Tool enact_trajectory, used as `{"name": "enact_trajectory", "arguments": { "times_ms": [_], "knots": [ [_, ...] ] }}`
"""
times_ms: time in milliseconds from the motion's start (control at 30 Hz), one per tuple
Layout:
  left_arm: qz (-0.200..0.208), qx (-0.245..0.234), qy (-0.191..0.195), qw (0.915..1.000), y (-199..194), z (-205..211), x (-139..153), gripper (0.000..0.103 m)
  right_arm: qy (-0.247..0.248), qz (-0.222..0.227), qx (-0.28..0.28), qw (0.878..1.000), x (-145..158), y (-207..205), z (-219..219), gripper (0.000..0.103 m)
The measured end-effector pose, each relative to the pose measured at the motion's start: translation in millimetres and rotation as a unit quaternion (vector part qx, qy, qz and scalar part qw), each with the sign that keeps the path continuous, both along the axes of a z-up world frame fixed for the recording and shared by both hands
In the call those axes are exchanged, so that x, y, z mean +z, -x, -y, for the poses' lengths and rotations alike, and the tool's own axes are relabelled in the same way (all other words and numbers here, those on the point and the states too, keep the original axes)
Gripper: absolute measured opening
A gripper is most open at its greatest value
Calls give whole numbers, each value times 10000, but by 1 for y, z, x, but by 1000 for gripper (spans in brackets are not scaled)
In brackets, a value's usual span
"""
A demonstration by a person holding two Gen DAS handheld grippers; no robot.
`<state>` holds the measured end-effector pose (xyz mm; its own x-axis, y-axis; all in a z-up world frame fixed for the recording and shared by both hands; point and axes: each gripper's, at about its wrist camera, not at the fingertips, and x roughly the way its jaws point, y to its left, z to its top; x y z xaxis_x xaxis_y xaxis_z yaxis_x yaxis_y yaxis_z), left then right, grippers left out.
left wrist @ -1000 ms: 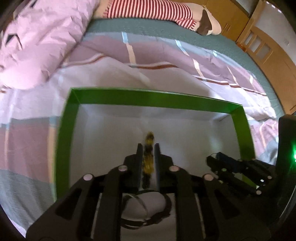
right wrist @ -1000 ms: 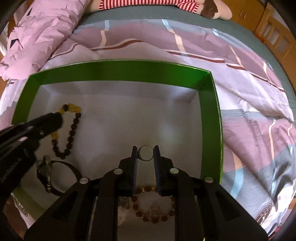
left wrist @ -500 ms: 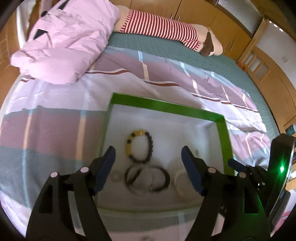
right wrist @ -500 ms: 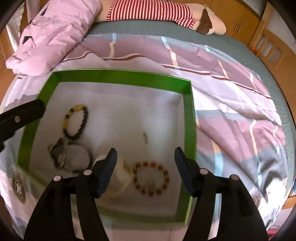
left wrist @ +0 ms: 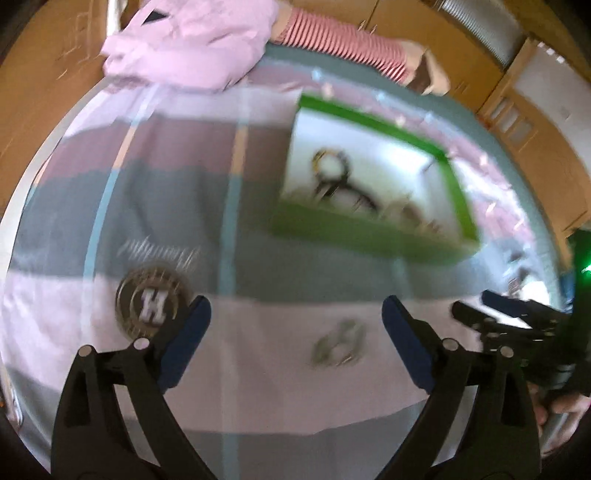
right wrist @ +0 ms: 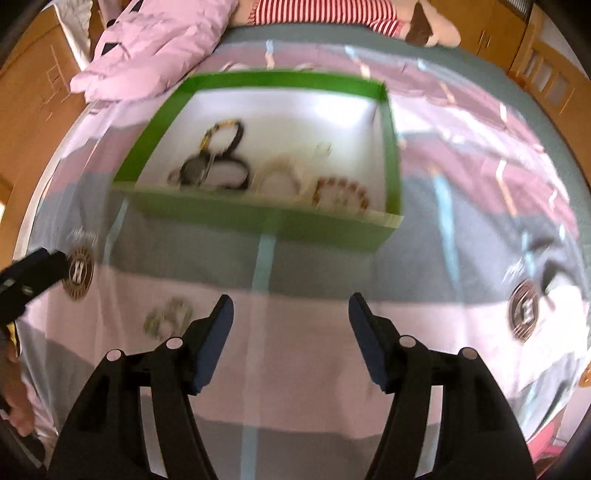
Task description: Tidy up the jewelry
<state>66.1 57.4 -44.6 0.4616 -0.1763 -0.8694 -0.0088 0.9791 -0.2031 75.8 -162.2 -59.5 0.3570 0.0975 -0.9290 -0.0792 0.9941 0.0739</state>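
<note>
In green box – bracelets, perhaps four

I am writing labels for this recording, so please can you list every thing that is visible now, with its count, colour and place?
box: 1, green outside, white inside, on the bed beyond both grippers
dark bead bracelet: 1, black with yellow beads, in the box, far left part
black band: 1, black with a grey piece, in the box, near left part
pale bangle: 1, cream, in the box, middle
brown bead bracelet: 1, brown, in the box, near right part
small silvery piece: 1, blurred, on the bedsheet outside the box
bedsheet: 1, pink, grey and mauve bands with round H badges
pink quilt: 1, far left of the bed
striped plush: 1, red and white, far edge
left gripper: 1, black, blue pads, open
right gripper: 1, black, blue pads, open
</note>
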Motion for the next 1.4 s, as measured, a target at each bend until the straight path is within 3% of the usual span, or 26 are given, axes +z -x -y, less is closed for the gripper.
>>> {"name": "enact_trajectory", "arguments": {
  "times_ms": [200,500,600,733,900,1100,1400],
  "knots": [
    [-218,173,68,9996,12,-16,-28,95,-544,-395,244,9974,-37,6,-35,63],
    [-225,380,255,9987,3,-34,-28,95,-975,-766,124,9922,-61,-10,-77,60],
    [-255,356,269,9987,2,-35,-30,95,-917,-771,285,9924,-61,-5,-94,58],
    [-309,437,362,9979,3,-38,-33,95,-877,-743,93,9933,-63,-11,-107,49],
    [-328,444,339,9979,0,-38,-34,95,-494,-526,215,9972,-66,-10,-115,23],
    [-287,388,296,9984,1,-35,-31,95,-827,-401,-73,9957,-62,-8,-102,19],
    [-258,385,289,9985,1,-35,-29,95,-1234,-66,-262,9920,-18,2,-69,17]
  ]
}}
